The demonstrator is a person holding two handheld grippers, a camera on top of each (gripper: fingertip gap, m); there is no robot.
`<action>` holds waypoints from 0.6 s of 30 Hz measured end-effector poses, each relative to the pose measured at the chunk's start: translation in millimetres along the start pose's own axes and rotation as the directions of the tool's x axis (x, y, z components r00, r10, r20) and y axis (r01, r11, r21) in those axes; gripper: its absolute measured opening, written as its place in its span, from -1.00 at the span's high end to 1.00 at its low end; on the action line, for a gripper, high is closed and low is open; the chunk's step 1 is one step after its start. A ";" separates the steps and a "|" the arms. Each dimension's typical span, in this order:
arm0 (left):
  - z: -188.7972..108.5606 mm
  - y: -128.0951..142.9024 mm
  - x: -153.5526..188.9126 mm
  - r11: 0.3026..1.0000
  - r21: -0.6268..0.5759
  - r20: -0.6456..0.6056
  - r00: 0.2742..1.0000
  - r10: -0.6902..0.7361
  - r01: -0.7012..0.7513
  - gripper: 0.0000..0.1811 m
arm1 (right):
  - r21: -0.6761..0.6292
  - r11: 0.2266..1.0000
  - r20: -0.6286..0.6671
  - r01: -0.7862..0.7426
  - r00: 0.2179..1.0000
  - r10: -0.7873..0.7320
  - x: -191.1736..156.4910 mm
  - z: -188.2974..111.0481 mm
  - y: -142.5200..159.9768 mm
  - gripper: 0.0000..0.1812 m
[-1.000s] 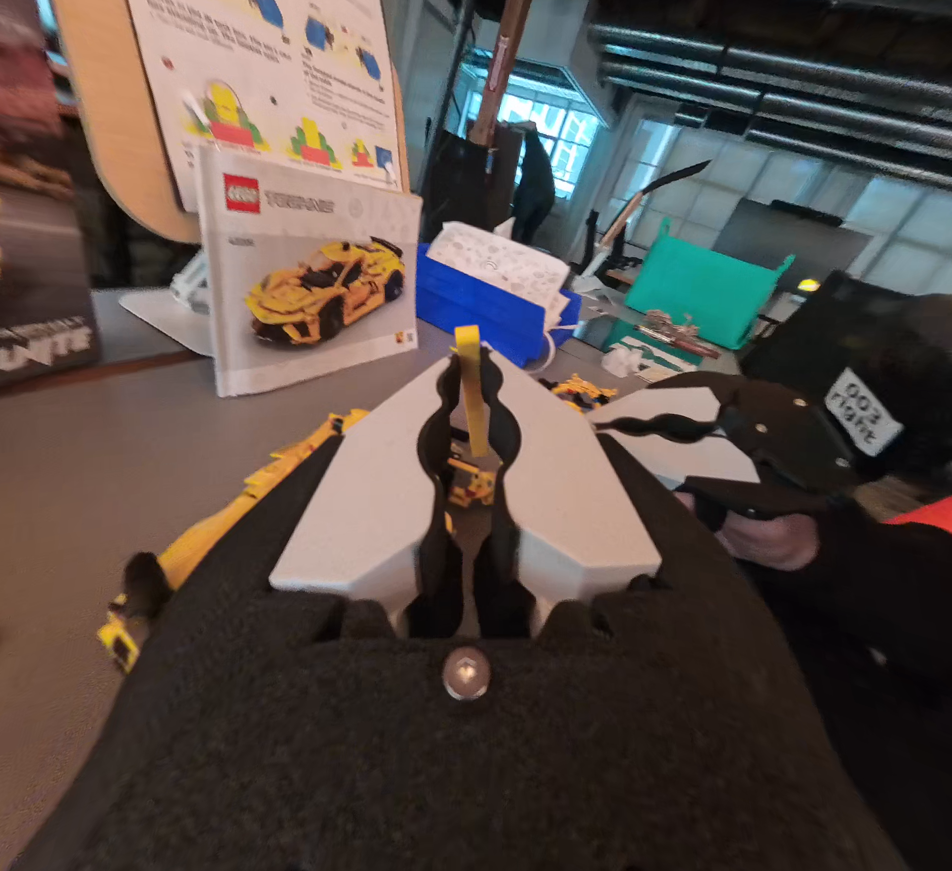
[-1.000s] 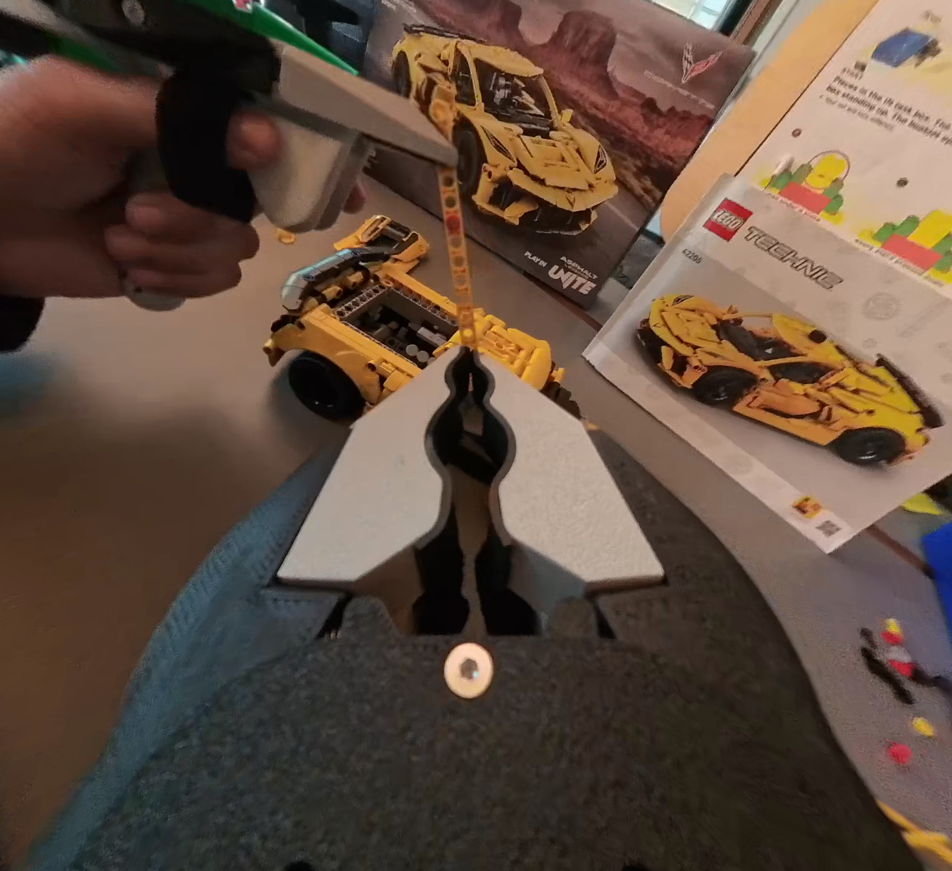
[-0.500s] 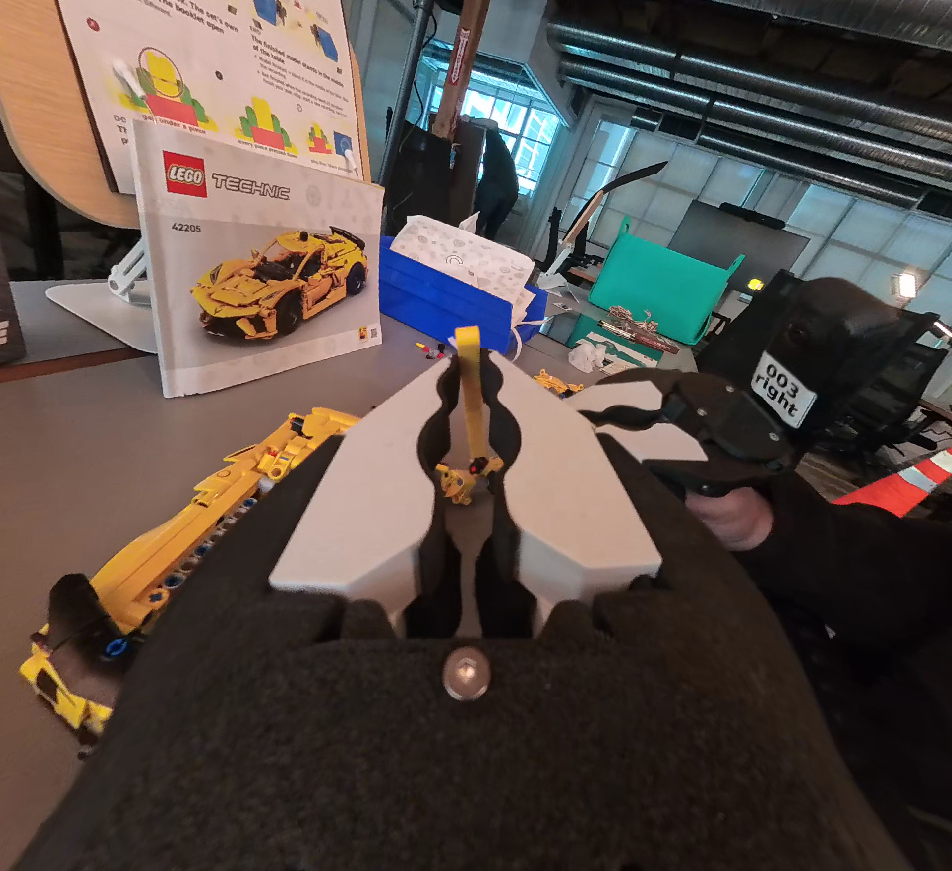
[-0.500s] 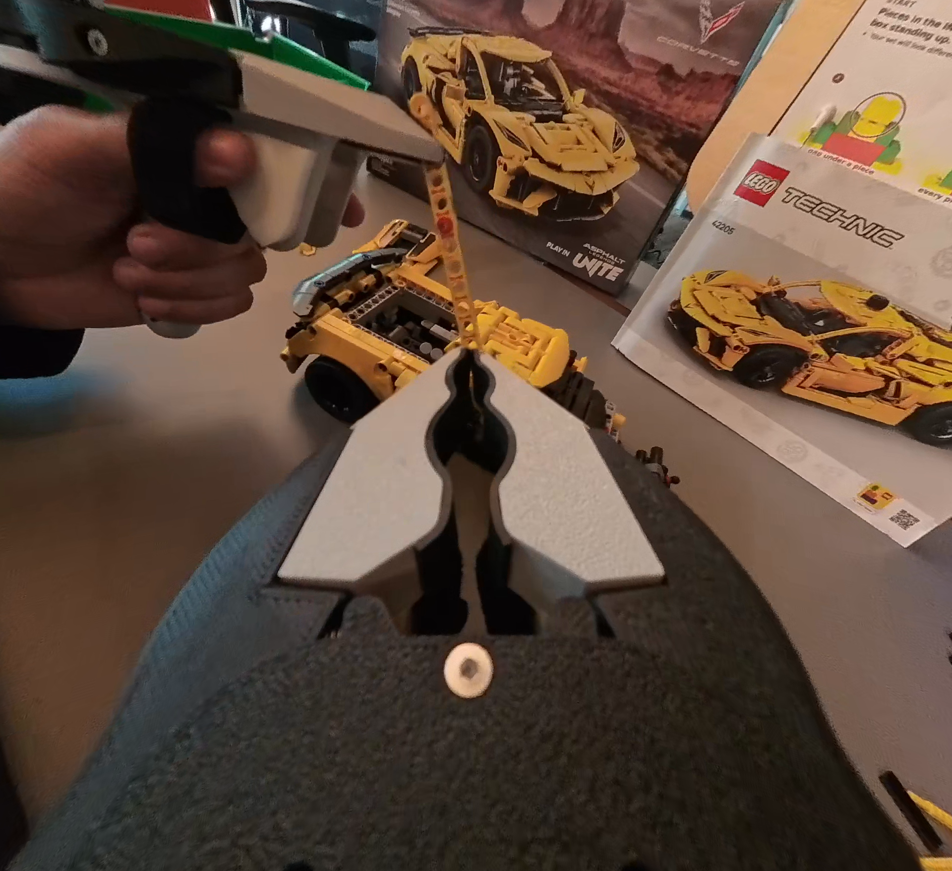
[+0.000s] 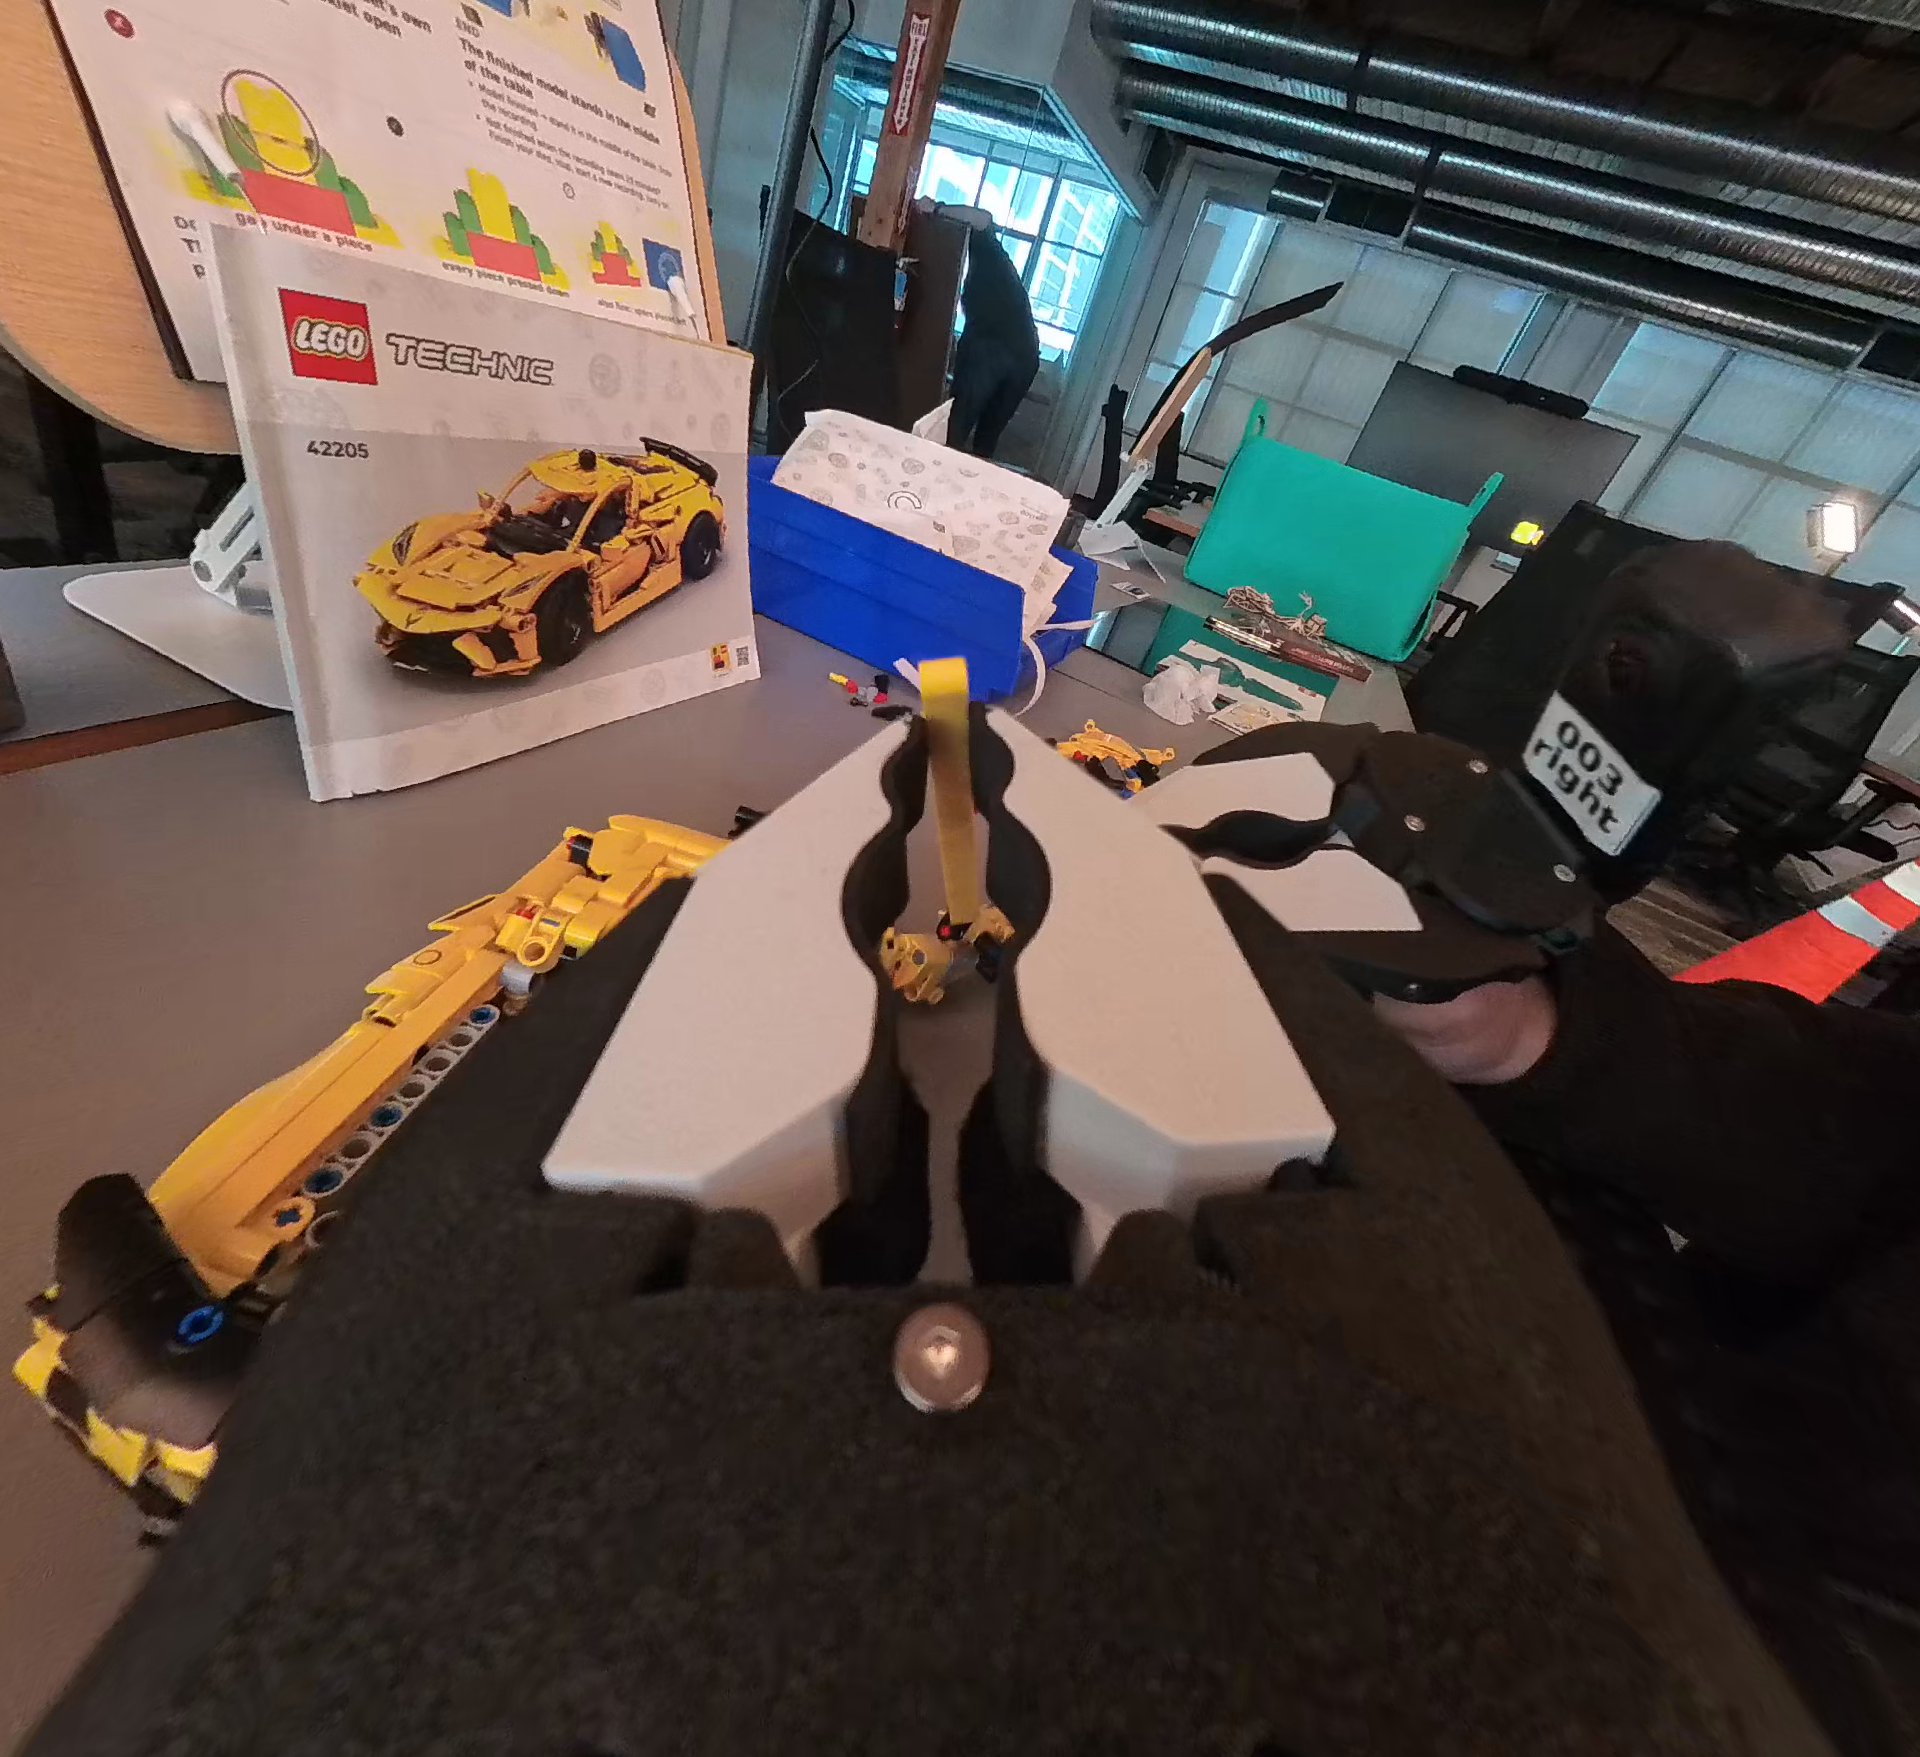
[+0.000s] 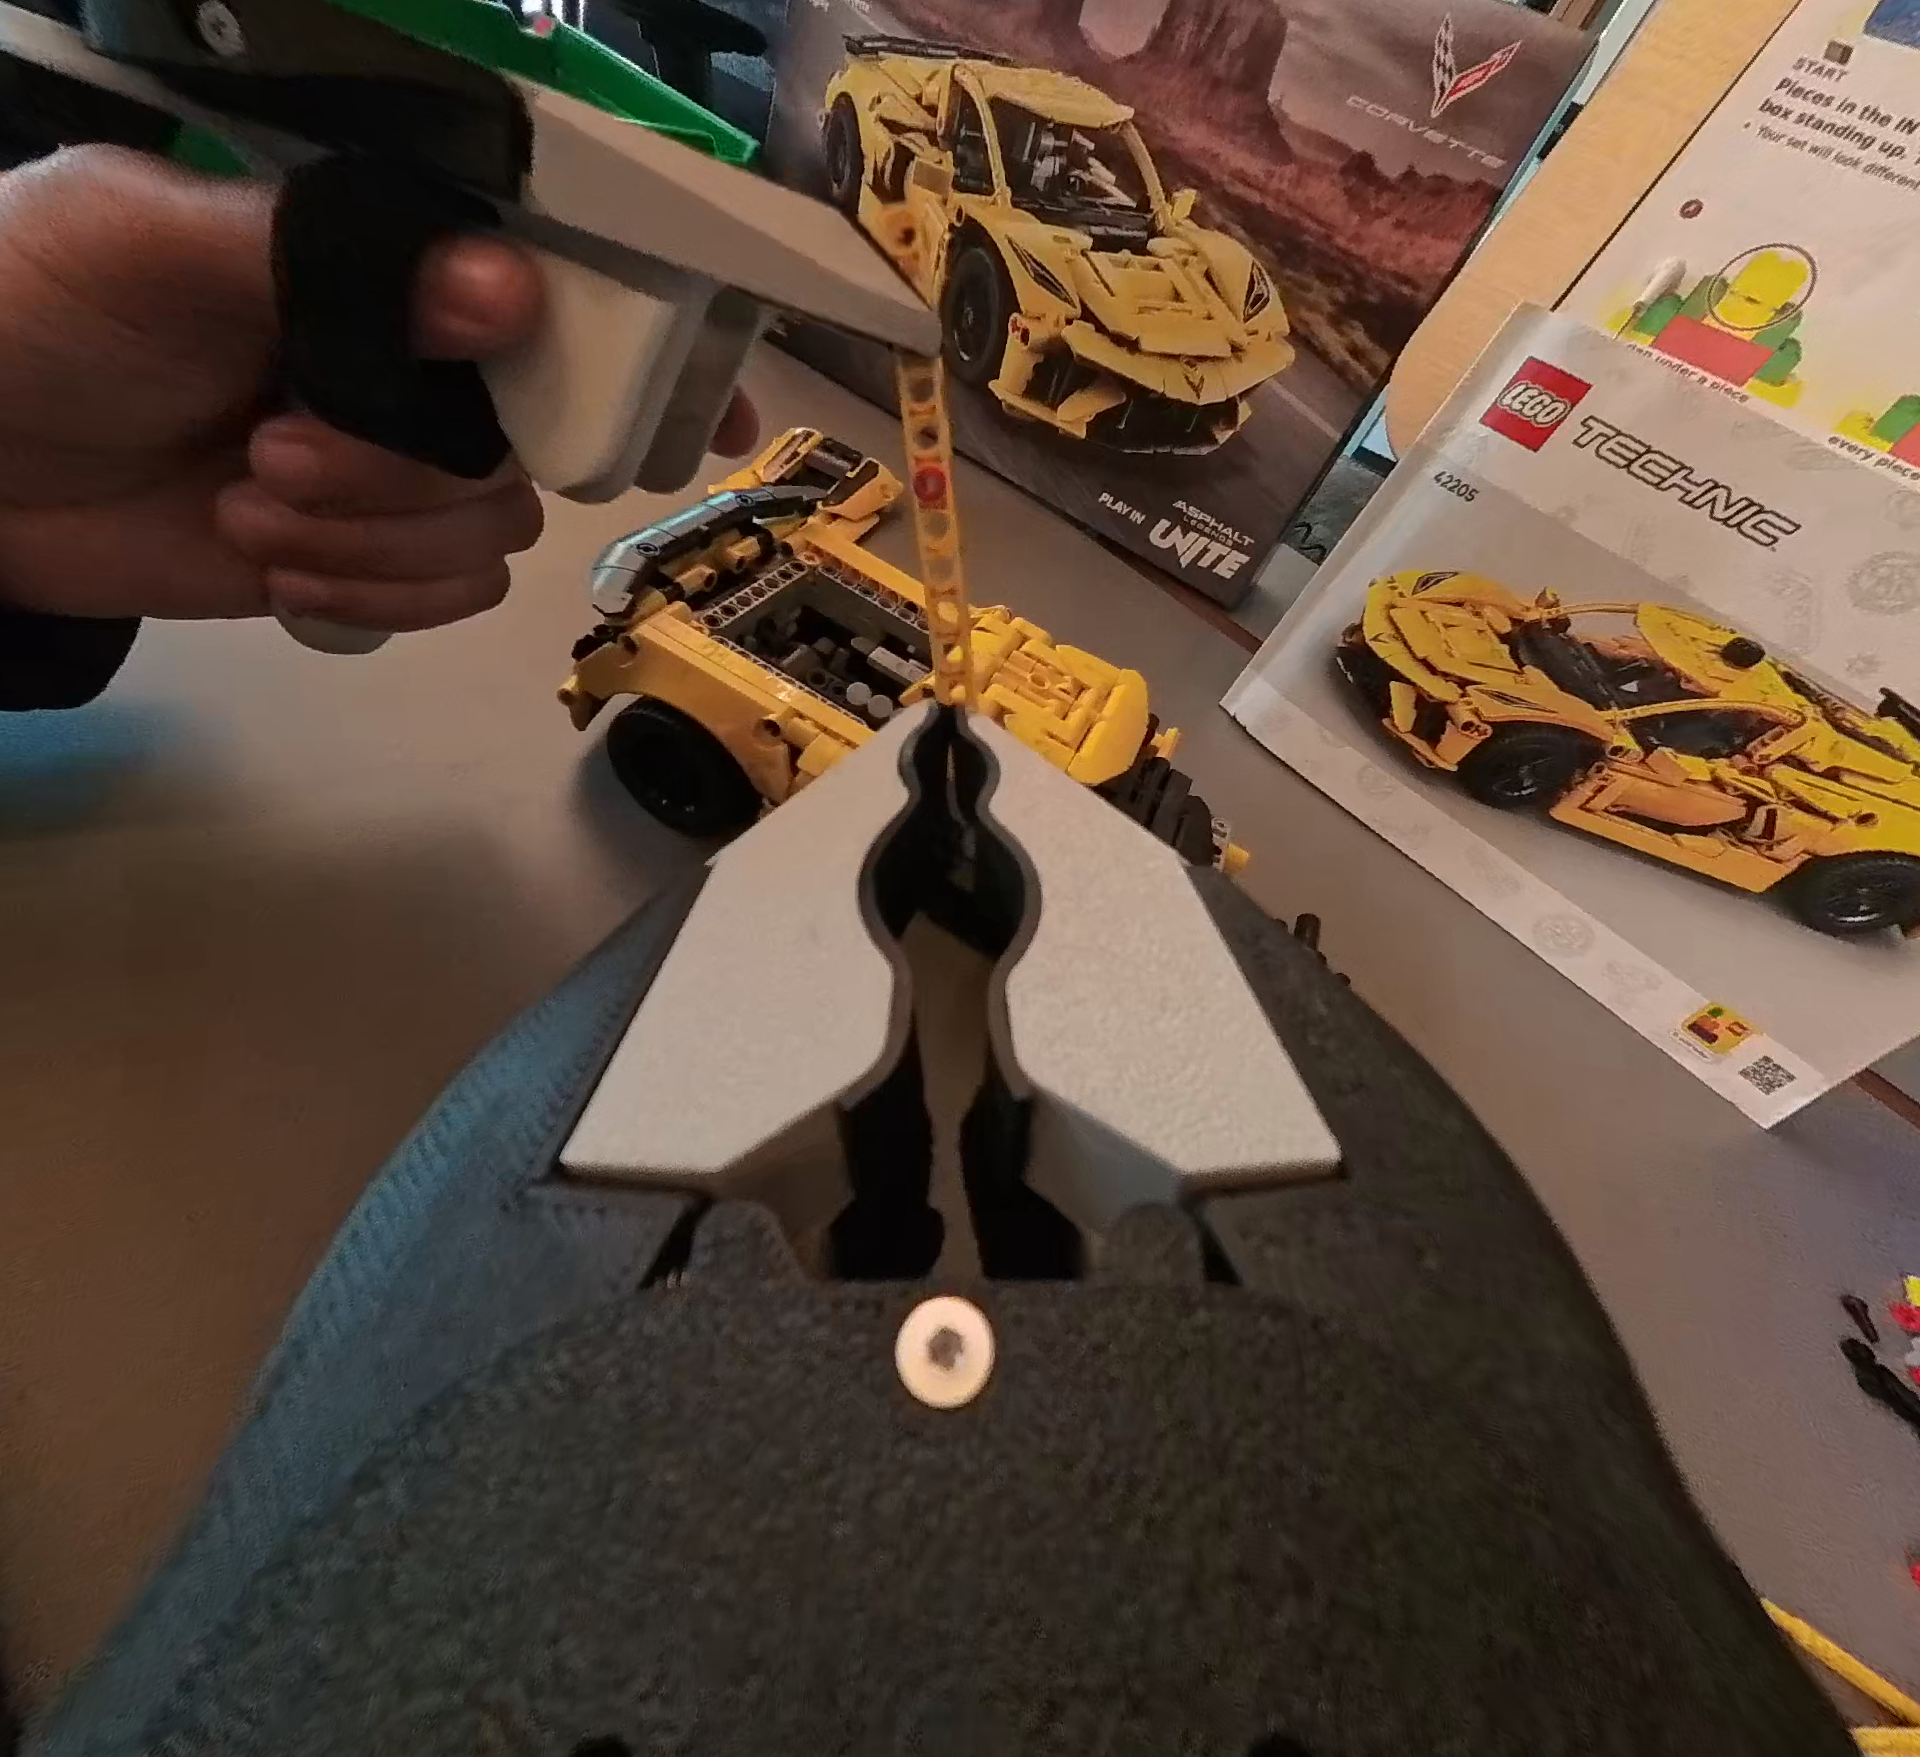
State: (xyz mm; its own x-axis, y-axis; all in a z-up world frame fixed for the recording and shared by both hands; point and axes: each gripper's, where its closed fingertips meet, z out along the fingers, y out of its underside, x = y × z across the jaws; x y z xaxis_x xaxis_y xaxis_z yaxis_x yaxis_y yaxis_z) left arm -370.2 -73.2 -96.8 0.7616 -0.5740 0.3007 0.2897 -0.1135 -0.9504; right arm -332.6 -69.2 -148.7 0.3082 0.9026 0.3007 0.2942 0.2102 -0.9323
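Both grippers (image 5: 940,720) (image 6: 948,720) clamped on 1 yellow beam (image 6: 935,544) — likely steadying it above the half-built yellow car (image 6: 852,627).

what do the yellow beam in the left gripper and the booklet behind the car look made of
Yellow beam: looks like hard moulded plastic, smooth, with a row of round holes. Booklet: printed paper, matt cover; its bottom edge looks creased and it stands leaning. Left gripper is shut on the beam.

Your left gripper (image 5: 940,720) clamps a long yellow holed beam (image 6: 938,544) at its top; the beam hangs down to your right gripper (image 6: 948,720), above the half-built yellow car (image 6: 831,658).
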 end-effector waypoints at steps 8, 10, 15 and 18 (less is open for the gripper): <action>8.7 17.4 6.7 0.995 -0.082 -0.037 0.997 -0.060 0.057 0.92 | 0.072 0.994 -0.051 0.085 0.995 -0.081 -2.6 -7.4 -20.1 0.82; 12.8 22.6 14.3 0.994 -0.099 -0.061 0.996 -0.059 0.053 0.92 | 0.070 0.991 -0.053 0.115 0.992 -0.111 -6.0 -7.7 -20.7 0.83; 17.8 29.1 21.2 0.992 -0.116 -0.079 0.995 -0.061 0.051 0.92 | 0.034 0.992 -0.072 0.118 0.991 -0.115 -2.1 -5.3 -14.6 0.93; 17.5 28.8 20.1 0.992 -0.116 -0.074 0.995 -0.060 0.052 0.92 | 0.026 0.992 -0.074 0.126 0.989 -0.124 -2.1 -4.5 -13.6 0.93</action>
State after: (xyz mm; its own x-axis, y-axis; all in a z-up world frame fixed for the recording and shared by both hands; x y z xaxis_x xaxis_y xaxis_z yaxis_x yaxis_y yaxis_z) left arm -336.4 -73.8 -116.7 0.6975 -0.6249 0.3508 0.2597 -0.2358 -0.9365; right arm -333.2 -75.7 -135.8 0.3354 0.8391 0.4282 0.3073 0.3323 -0.8917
